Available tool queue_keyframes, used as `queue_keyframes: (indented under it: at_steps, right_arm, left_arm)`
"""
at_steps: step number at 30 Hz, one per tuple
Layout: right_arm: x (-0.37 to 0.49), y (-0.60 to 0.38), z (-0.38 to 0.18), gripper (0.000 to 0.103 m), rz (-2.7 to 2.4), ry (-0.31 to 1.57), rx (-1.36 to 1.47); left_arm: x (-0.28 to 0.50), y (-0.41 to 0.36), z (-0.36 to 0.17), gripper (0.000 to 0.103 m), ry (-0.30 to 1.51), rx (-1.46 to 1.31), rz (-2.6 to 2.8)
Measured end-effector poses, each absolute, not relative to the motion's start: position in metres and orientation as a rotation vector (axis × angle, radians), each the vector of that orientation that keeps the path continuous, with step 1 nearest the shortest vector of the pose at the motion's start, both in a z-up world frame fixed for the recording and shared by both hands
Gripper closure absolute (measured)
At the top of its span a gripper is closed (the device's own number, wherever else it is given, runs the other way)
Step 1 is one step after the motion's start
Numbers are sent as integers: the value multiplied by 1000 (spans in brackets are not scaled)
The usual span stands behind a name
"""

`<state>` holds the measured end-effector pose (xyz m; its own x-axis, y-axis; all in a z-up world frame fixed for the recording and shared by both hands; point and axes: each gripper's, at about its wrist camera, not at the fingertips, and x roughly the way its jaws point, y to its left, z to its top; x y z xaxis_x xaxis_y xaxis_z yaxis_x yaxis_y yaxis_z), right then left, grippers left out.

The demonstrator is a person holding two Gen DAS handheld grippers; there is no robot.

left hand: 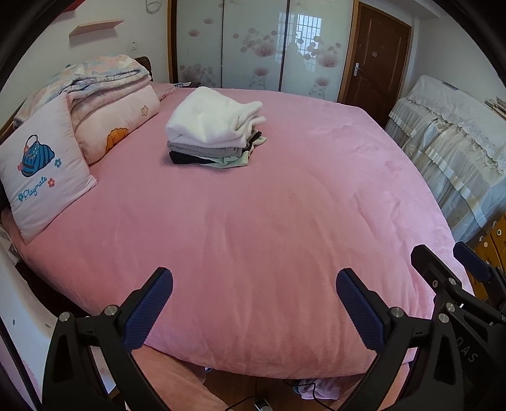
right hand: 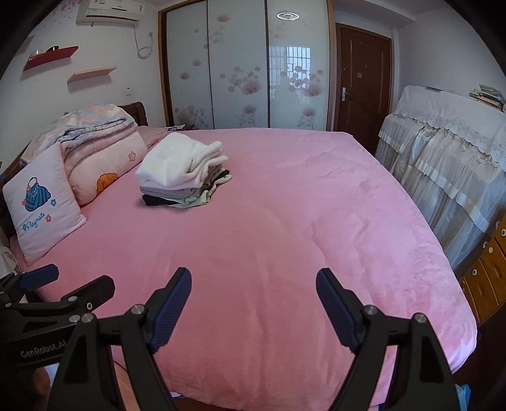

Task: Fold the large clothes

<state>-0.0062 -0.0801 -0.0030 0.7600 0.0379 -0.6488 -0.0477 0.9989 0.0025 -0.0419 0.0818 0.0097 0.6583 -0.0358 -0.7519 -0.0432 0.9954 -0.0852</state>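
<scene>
We're holding the left gripper (left hand: 254, 281) & right gripper (right hand: 254, 279) w/ fingers spread, empty. Folded clothes stack (left hand: 215, 129) is sitting far ahead; reaching in could be toppling it.

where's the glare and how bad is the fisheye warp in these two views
Left wrist view: window glare on the wardrobe door; the bed bulges round, dark corners vignette the frame. Right wrist view: same glare on the wardrobe door plus a ceiling-light ring reflection above; the stack stays sharp with a soft shadow, edges bend.
</scene>
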Motion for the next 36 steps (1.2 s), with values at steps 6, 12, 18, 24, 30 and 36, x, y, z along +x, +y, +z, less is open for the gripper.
queue_keyframes:
  at_steps: [6, 12, 18, 24, 30, 36]
  right_arm:
    - [-5, -81, -7, 21, 41, 715, -12]
    - [-3, -83, -13, 21, 39, 740, -1]
    - [-4, -86, -16, 21, 38, 746, 9]
    - [0, -89, -18, 21, 41, 764, 18]
    - [2, -89, -18, 21, 40, 764, 17]
    - [11, -90, -21, 21, 38, 775, 28]
  left_arm:
    - [-40, 79, 6, 0, 866, -101, 3]
    - [-38, 74, 3, 0, 881, -88, 3]
    - [-35, 73, 1, 0, 892, -78, 3]
    - [-31, 70, -1, 0, 895, -56, 3]
    - [-24, 67, 1, 0, 901, -40, 9]
    - [-18, 65, 0, 0, 907, -31, 10]
